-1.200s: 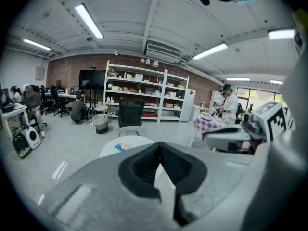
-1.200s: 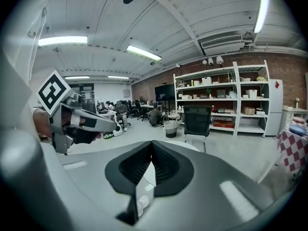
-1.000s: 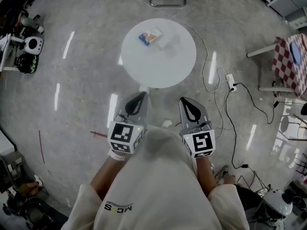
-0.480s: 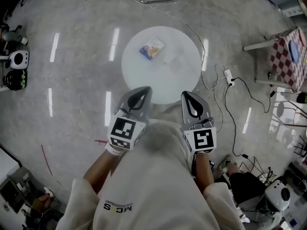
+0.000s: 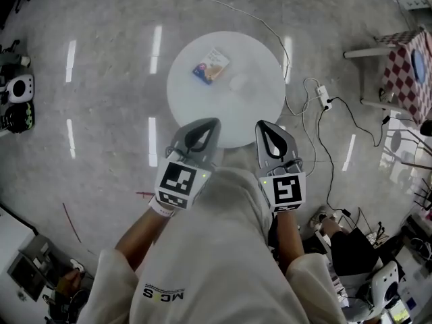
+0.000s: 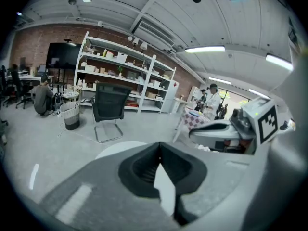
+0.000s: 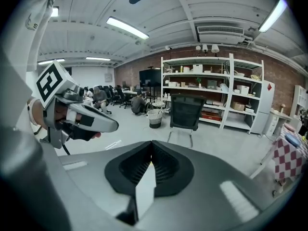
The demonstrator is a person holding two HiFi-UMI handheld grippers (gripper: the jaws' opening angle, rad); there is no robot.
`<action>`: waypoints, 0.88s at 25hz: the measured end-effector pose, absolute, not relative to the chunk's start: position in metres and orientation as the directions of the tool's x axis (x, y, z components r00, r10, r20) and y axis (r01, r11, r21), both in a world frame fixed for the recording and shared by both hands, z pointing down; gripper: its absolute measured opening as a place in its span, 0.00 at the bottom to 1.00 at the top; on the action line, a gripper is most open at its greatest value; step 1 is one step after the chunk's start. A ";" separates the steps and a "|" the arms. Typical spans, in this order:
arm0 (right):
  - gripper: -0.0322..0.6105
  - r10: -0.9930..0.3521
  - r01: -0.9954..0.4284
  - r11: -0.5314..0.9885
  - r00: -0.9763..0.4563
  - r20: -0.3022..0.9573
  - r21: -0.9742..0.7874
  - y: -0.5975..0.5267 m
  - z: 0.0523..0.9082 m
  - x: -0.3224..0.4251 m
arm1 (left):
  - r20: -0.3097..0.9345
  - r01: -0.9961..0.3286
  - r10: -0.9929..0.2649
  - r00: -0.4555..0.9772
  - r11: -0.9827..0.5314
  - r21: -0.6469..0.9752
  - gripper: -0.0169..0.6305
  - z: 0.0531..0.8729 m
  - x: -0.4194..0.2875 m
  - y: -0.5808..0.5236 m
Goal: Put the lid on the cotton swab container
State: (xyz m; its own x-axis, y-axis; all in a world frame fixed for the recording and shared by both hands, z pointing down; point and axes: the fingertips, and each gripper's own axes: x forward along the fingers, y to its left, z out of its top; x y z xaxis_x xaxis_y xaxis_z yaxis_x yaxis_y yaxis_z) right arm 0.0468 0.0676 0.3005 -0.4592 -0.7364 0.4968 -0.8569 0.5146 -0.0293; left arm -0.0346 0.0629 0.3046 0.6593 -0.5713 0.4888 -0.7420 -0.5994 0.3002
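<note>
**Inspector:** Left side first. State of the tongs?

**Operator:** My left tongs [image 5: 208,127] are closed. In the left gripper view the two pads meet at the tip and I have nothing between them. I hold them in front of my body, with the tip pointing toward the near rim of the round white table [image 5: 260,110].

**Inspector:** And the task's things?

**Operator:** Both lie on the far half of the table, well apart from either pair of tongs. A flat blue-printed pack [image 5: 210,66] lies left of centre. Just to its right is a pale see-through item [image 5: 239,83]. They are too small here for me to tell which is the container and which the lid.

**Inspector:** Right side?

**Operator:** My right tongs [image 5: 267,128] are likewise closed and empty. The right gripper view shows the pads pressed together. I hold them beside the left pair without touching, with the tip also at the table's near rim. Farther right, a white power strip [image 5: 325,113] and its cables lie on the floor.
</note>
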 end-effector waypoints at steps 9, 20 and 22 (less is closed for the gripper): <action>0.05 -0.710 -0.839 0.543 -0.479 0.516 -0.031 0.028 0.342 0.045 | 0.538 -0.764 -0.560 0.631 -0.570 0.303 0.03 0.340 -0.036 0.036; 0.05 -0.651 -0.803 0.593 -0.516 0.556 -0.051 -0.004 0.411 0.032 | 0.576 -0.778 -0.543 0.610 -0.549 0.306 0.03 0.396 -0.030 0.008; 0.05 -0.641 -0.803 0.593 -0.517 0.567 -0.062 -0.010 0.424 0.034 | 0.584 -0.782 -0.541 0.605 -0.544 0.306 0.03 0.405 -0.028 0.002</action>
State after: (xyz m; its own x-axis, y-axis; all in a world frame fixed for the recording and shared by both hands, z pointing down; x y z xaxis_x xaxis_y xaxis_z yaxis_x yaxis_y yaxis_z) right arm 0.0343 -0.0099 0.4236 -0.5171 -0.6411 0.5671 -0.8028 0.5931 -0.0615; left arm -0.0284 0.0022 0.4055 0.6049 -0.5410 0.5843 -0.7816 -0.5439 0.3055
